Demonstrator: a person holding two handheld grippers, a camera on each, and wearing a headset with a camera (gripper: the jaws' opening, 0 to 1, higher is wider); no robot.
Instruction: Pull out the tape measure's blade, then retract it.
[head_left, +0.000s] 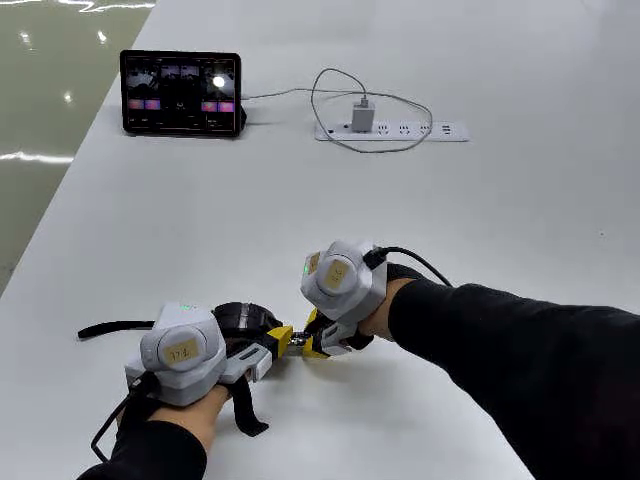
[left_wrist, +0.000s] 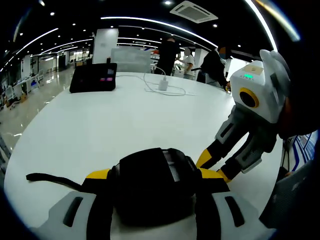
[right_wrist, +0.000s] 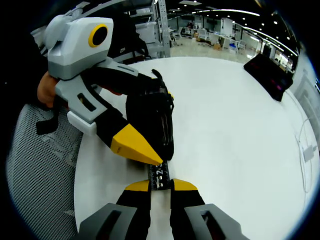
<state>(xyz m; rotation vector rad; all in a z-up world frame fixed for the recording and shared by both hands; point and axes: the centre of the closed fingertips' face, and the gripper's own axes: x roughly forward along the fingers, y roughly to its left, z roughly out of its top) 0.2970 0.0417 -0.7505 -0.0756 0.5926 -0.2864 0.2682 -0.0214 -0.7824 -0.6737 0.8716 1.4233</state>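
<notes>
The tape (right_wrist: 150, 117) is clamped between the jaws of the left gripper (left_wrist: 155, 176), which are pressed against the sides of its black case. A short length of blade (right_wrist: 159, 174) is drawn out of the case, straight ahead of the right gripper (right_wrist: 160, 186), and is pinched at its end between that gripper's nearly closed jaws. The grippers are held tip to tip over the bench (head_left: 420, 220). A black strap (head_left: 112, 327) is laid out left of the left gripper.
</notes>
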